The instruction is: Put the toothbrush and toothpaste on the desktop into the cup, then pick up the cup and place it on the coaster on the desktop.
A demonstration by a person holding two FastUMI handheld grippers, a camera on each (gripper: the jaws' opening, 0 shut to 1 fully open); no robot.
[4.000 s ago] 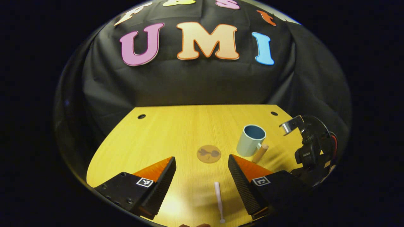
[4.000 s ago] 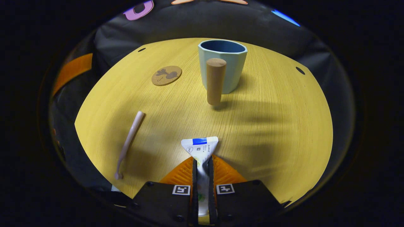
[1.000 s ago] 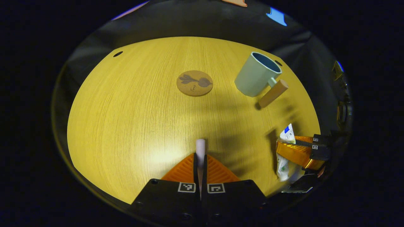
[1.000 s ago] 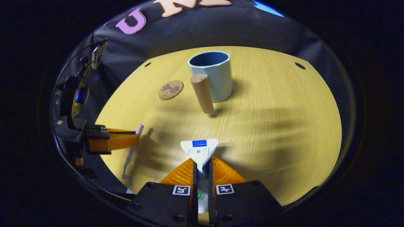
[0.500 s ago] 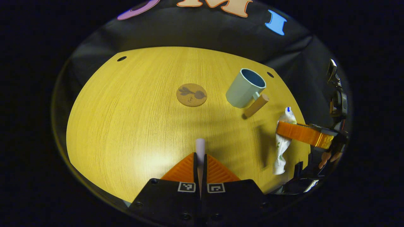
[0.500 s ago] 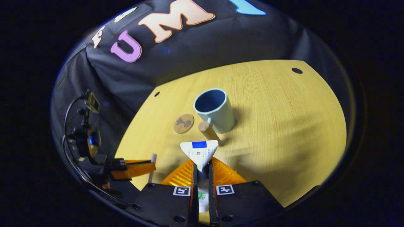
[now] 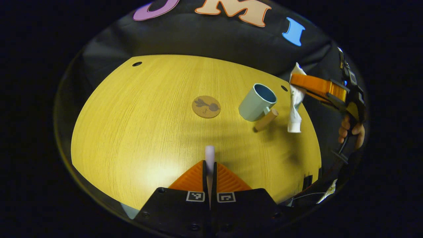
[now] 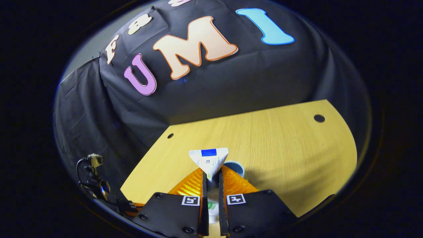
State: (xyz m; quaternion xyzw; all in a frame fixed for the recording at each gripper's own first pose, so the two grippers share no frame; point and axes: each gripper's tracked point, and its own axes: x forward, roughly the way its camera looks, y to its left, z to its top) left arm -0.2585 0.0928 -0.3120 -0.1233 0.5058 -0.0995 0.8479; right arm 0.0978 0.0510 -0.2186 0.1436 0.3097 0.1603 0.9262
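In the left gripper view I have my left gripper (image 7: 210,172) clenched on the toothbrush (image 7: 209,154), its pale end poking out above the desktop (image 7: 132,132). The cup (image 7: 257,102) stands right of the coaster (image 7: 206,106), wooden handle toward me. My right gripper (image 7: 299,86) carries the toothpaste (image 7: 295,109) hanging in the air beside the cup. In the right gripper view, its 2 fingers pinch the toothpaste (image 8: 209,159), the cup's rim (image 8: 236,165) peeking just behind them
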